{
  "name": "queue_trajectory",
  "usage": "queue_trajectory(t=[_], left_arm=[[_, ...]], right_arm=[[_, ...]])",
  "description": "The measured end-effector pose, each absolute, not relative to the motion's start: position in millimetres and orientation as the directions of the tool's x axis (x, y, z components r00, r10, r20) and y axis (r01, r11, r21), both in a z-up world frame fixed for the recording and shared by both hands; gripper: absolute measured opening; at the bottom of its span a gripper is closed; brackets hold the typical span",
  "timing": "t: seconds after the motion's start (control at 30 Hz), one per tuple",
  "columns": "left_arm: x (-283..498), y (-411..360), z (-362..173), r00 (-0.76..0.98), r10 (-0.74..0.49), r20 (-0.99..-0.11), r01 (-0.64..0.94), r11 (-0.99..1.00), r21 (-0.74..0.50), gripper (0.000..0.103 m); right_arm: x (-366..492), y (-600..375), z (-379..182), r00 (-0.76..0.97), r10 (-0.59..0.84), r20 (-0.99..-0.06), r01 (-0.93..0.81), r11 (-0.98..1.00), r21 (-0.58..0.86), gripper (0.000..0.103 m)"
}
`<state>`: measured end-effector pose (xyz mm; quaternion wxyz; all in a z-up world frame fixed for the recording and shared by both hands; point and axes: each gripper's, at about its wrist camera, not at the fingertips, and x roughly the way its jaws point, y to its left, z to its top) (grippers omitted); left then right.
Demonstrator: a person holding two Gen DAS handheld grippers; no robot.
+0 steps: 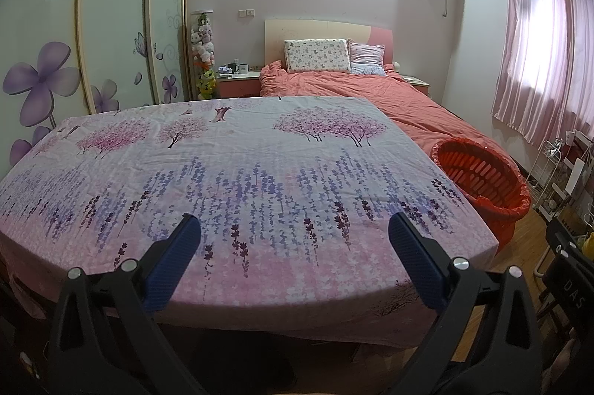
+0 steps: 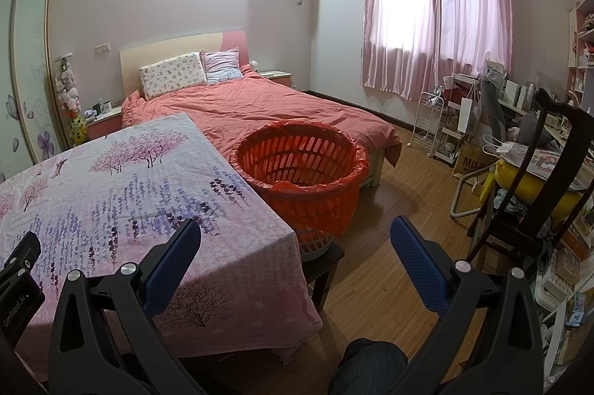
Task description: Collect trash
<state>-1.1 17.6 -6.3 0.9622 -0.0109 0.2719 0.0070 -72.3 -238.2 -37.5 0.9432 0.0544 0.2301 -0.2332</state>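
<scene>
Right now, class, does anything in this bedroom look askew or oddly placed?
Yes. The orange basket, lined with a red bag, perches tilted on a small dark stool beside the floral-clothed table. The bag hangs loosely over its rim. No trash shows on the table.

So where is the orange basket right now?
The orange basket, lined with an orange bag, sits centre in the right wrist view, off the floral table's right edge and in front of the bed.

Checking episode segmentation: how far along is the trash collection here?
Looks done or not begun: no trash shows on the floral-print cloth covering the table. The orange slatted plastic basket with its red liner bag shows only liner inside. In hand: nothing; left gripper and right gripper are both open. What's left cannot be judged.
</scene>
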Motion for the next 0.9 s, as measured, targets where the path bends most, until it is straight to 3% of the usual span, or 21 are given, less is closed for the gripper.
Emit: queue_trajectory(t=[0.9], left_arm=[[-1.3, 16.5, -7.1, 0.852, 0.009, -0.524, -0.020, 1.000, -0.014, 0.099]], right_arm=[[-72.1, -237.1, -39.0, 0.784, -0.414, -0.462, 0.465, 0.885, -0.005, 0.101]])
